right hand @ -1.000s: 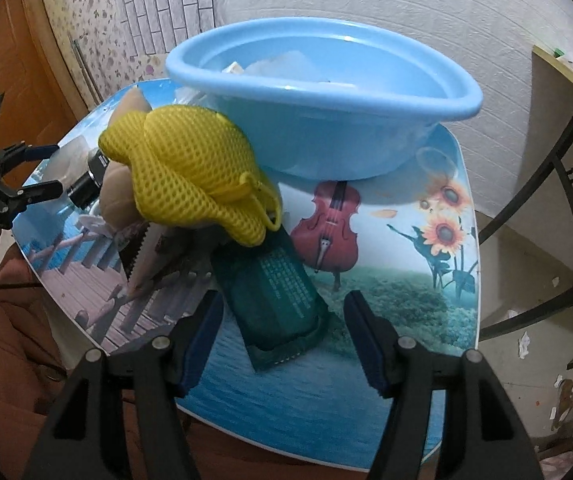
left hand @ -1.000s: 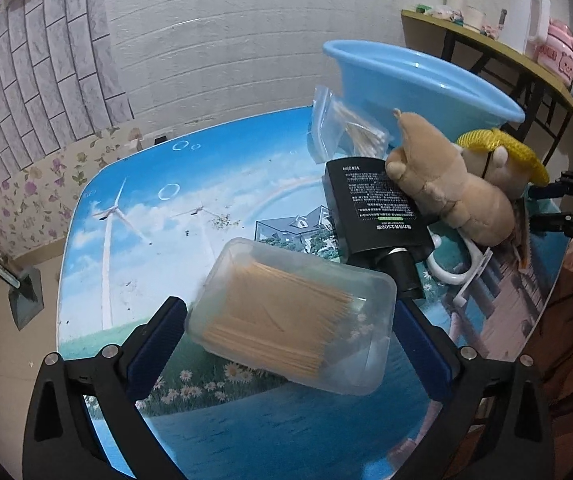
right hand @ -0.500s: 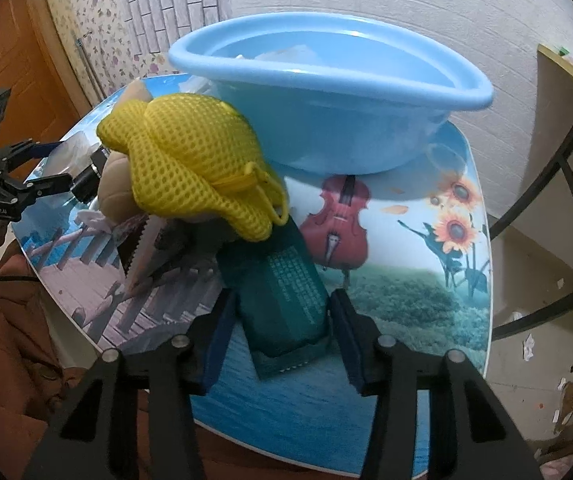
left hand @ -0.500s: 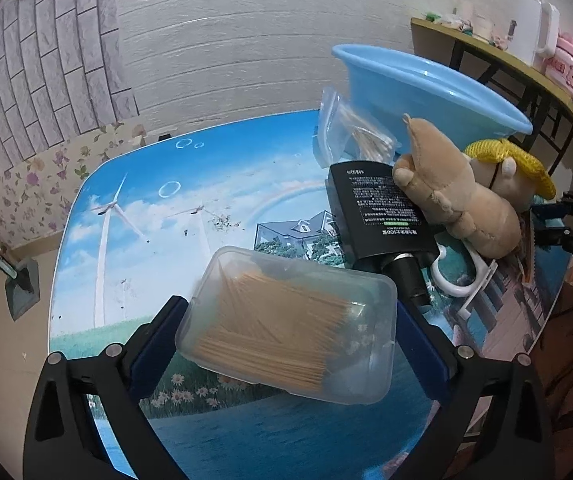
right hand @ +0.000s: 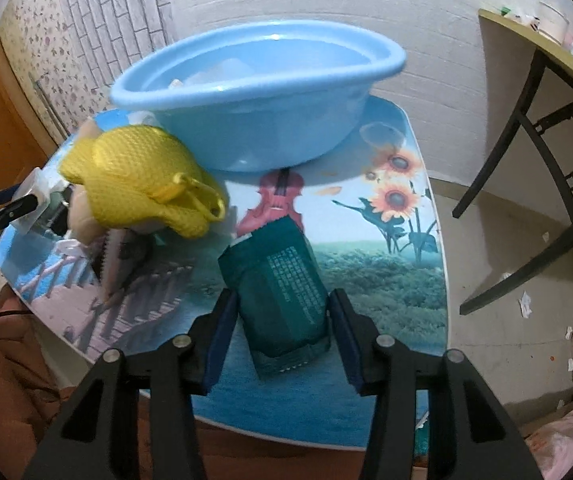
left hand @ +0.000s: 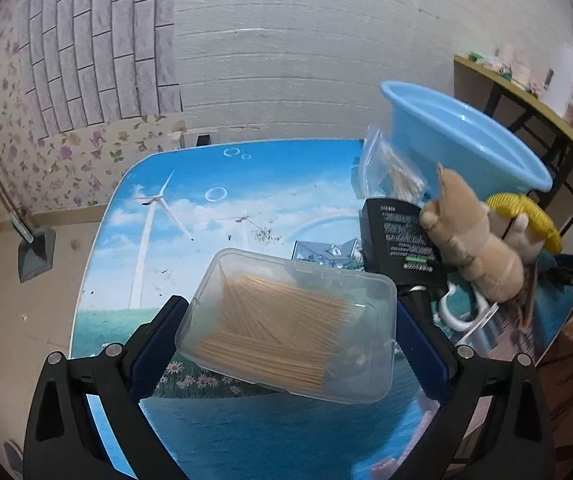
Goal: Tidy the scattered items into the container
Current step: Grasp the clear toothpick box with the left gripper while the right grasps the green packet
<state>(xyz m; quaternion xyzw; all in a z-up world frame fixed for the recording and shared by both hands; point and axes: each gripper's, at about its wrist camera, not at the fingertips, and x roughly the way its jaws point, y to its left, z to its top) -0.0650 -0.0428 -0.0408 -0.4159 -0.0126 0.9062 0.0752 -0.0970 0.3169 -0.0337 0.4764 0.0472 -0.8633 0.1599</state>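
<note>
My left gripper (left hand: 286, 328) is shut on a clear plastic box of toothpicks (left hand: 290, 320) and holds it above the table. My right gripper (right hand: 282, 320) is shut on a dark green packet (right hand: 282, 284), lifted off the table in front of the blue basin (right hand: 254, 100). The basin (left hand: 458, 144) stands at the table's far side and holds some pale items. A yellow mesh pouch (right hand: 142, 176), a plush toy (left hand: 474, 240), a black box (left hand: 402, 240) and a clear bag (left hand: 386, 168) lie beside the basin.
A white plastic hook (left hand: 462, 316) and a serrated strip (right hand: 110, 256) lie by the plush toy. The table (left hand: 206, 208) carries a printed landscape. A yellow shelf with black legs (right hand: 546, 80) stands at the right by the white wall.
My right gripper has closed on the green packet and raised it off the table. My left gripper has lifted the toothpick box and drawn back a little.
</note>
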